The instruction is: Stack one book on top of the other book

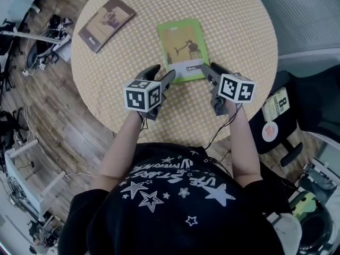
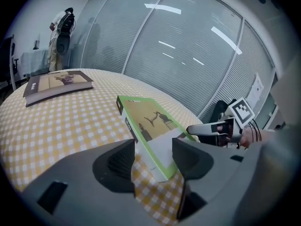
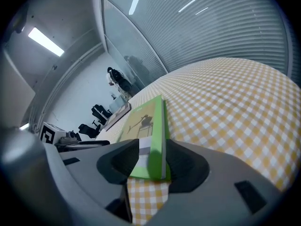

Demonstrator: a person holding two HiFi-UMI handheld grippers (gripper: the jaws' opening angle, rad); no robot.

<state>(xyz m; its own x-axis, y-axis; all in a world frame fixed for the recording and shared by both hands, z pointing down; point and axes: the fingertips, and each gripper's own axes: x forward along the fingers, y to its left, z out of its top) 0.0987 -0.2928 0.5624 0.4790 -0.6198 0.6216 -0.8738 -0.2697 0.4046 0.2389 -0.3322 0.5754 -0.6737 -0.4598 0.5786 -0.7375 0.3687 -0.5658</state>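
On the checked tabletop (image 1: 239,31), the brown book (image 1: 106,23) is lying at the far left, the left tongs (image 1: 162,74) are standing open round the near left corner of the flat-lying green book (image 1: 182,48), and the right tongs (image 1: 210,70) are standing open round its near right corner.

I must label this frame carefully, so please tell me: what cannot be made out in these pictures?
- Head view: the near corners of the green book are covered by the left tool and the right tool.
- Head view: the print on the brown book is too small to read.
- Right gripper view: the brown book is far off and too small for detail.
- Left gripper view: the near edge of the table is hidden by the tool's own body.
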